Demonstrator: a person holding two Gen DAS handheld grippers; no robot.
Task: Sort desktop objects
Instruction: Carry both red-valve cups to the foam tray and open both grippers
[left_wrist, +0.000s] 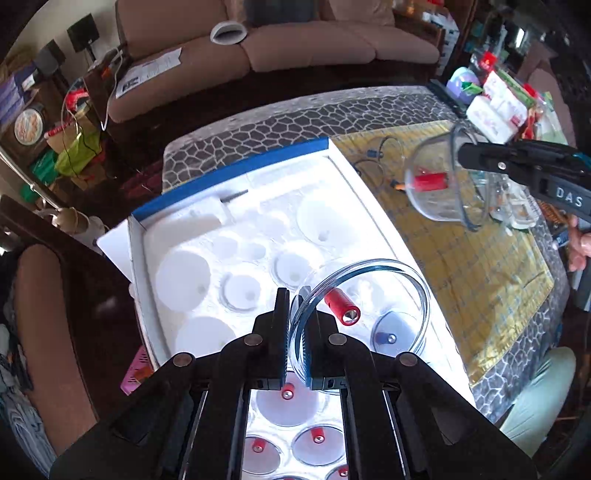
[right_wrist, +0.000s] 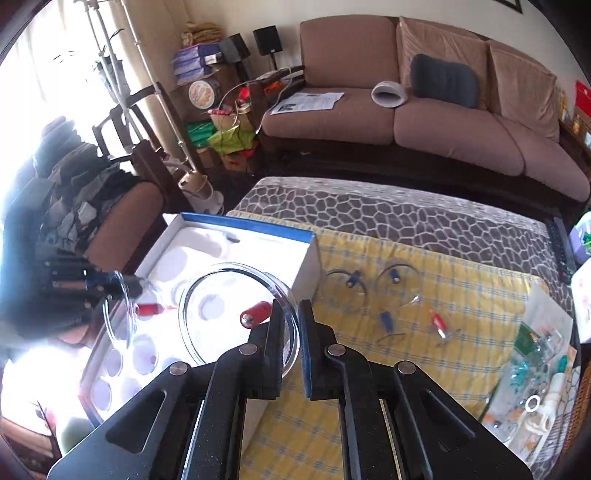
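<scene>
My left gripper (left_wrist: 297, 301) is shut on the rim of a clear cup with a red valve (left_wrist: 343, 308), held above the white foam tray (left_wrist: 236, 206) in its blue-edged box. My right gripper (right_wrist: 291, 308) is shut on the rim of a second, larger clear cup with a red valve (right_wrist: 255, 314), in the air by the tray's (right_wrist: 207, 240) right edge. Each view shows the other gripper: the right one (left_wrist: 476, 157) with its cup (left_wrist: 432, 184), the left one (right_wrist: 110, 284) with its cup (right_wrist: 122, 314). Several red-valved cups (left_wrist: 317, 441) sit in the tray's near hollows.
Loose small cups with blue (right_wrist: 386, 319) and red (right_wrist: 437, 321) valves lie on the yellow checked cloth (right_wrist: 461, 295). A clear bag of small items (right_wrist: 532, 354) lies at the table's right. Boxes (left_wrist: 495, 107) crowd the far right corner. A brown sofa (right_wrist: 443, 122) stands behind the table.
</scene>
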